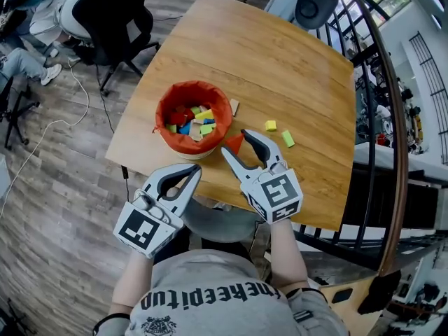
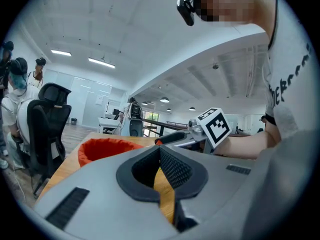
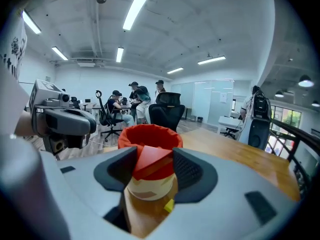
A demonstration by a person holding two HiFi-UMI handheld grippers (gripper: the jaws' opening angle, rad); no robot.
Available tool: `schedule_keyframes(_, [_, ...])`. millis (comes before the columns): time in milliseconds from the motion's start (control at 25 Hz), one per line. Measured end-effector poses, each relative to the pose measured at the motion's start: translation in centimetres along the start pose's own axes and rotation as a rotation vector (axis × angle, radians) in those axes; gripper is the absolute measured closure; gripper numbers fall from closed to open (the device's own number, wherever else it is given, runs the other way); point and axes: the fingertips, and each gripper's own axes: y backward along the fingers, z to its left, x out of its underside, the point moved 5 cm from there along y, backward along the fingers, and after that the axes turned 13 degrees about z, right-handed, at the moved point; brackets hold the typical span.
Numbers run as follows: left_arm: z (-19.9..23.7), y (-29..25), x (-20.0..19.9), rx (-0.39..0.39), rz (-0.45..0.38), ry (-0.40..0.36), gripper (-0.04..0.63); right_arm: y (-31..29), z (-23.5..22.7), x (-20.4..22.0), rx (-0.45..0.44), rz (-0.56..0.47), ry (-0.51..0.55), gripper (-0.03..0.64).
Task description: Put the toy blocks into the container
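Red triangular toy block (image 3: 150, 159) sits pinched between the right gripper's (image 1: 234, 141) jaws, with the container (image 1: 168, 103) just beyond their tips. The left gripper's (image 1: 194, 171) jaws are closed on nothing. Released short of the rim, the block would likely land on the worktop (image 1: 280, 54).

2 grippers (image 1: 195, 169) (image 1: 235, 141), 1 container (image 1: 162, 110), 4 blks (image 1: 271, 125) (image 1: 288, 138) (image 1: 234, 106) (image 1: 234, 145) outside
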Motion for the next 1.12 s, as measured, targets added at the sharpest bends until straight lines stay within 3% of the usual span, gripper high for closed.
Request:
schedule_keyframes(560, [2.4,4.1,0.9,-0.106,-0.031,0.045,0.58,-3.9,2.1,-5.0,-0.051,-0.044,0.079,0.387])
schedule_keyframes(1120, [3.7,5.9,2.0,-0.162,-0.048,0.08,0.58,-6.4,2.5,-5.2,-0.039,-0.03,0.081,0.382])
